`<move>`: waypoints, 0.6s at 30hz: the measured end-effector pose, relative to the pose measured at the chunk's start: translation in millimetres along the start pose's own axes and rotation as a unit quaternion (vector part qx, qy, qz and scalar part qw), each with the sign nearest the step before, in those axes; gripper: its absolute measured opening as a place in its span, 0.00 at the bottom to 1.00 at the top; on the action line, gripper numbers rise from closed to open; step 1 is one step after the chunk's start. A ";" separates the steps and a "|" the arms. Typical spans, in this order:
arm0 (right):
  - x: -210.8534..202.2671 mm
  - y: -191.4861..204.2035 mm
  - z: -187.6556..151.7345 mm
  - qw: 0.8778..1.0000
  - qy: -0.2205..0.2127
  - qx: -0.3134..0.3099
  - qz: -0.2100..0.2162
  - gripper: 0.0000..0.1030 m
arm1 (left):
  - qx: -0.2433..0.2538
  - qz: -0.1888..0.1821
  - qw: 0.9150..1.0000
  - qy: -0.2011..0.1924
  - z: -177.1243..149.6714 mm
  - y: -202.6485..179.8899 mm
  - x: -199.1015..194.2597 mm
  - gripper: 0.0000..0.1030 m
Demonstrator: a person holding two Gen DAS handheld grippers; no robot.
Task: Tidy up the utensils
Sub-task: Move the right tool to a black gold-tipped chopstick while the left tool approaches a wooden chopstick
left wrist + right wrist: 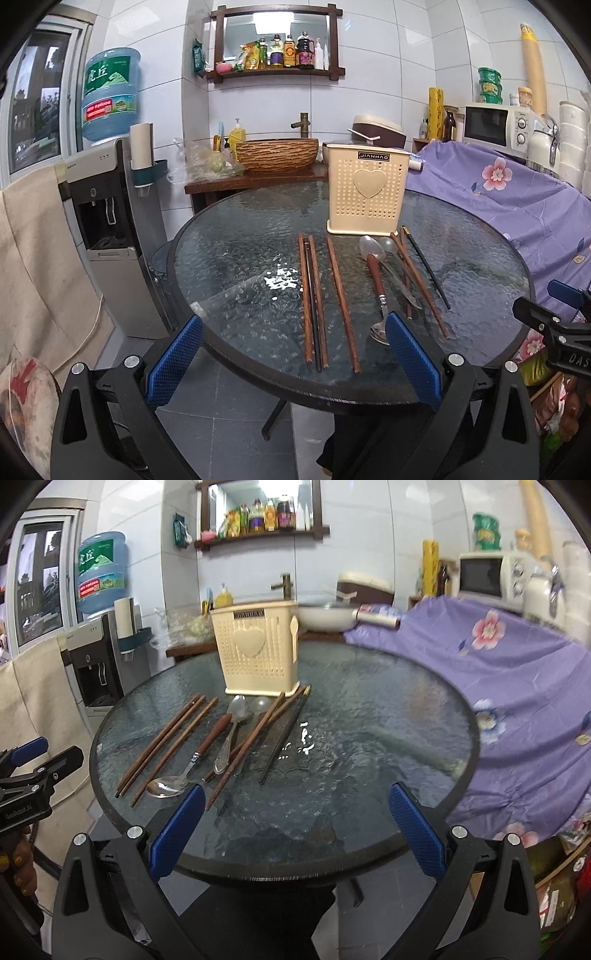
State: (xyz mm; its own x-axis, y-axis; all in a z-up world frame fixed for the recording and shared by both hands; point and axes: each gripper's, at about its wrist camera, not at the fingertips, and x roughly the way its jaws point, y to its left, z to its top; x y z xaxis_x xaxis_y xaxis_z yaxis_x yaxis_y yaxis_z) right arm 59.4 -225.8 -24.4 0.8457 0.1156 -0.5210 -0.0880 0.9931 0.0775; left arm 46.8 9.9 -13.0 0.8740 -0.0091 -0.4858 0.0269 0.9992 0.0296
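A white-tiled kitchen frames a round glass table (229,258), where a cream perforated utensil holder (367,190) labelled "JIANHAO" stands upright at the far side. Wooden chopsticks (341,302), a wood-handled spoon (377,288) and other cutlery lie loose in front of it. The left gripper (295,354) and right gripper (295,827), the left marked "GenRobot.AI", hover at the near edge, jaws spread wide and empty. A water jug (110,94) tops a dispenser behind.
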 end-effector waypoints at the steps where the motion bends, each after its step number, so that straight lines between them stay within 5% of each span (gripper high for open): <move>1: 7.9 -2.3 5.1 1.000 0.011 0.002 0.003 0.95 | 0.004 0.001 1.000 0.002 2.9 1.1 3.8 0.94; 7: 38.6 1.1 30.0 0.999 0.040 -0.018 0.009 0.90 | 0.004 -0.009 0.999 0.032 25.0 15.8 40.5 0.78; 13: 89.1 -2.7 56.4 0.994 0.102 -0.006 0.026 0.76 | 0.007 -0.036 0.996 0.080 48.2 23.4 84.2 0.60; 18: 134.7 -4.2 79.4 0.990 0.137 -0.006 0.027 0.61 | 0.015 -0.039 0.993 0.109 67.6 27.1 118.6 0.55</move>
State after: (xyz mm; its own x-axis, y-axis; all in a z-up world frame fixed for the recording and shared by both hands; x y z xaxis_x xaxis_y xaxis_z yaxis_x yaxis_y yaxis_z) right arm 215.5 -216.0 -27.5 0.6652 0.1687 -0.7273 -0.1372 0.9852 0.1030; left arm 184.0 33.3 -10.8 0.7437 -0.0739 -0.6644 0.1073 0.9942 0.0095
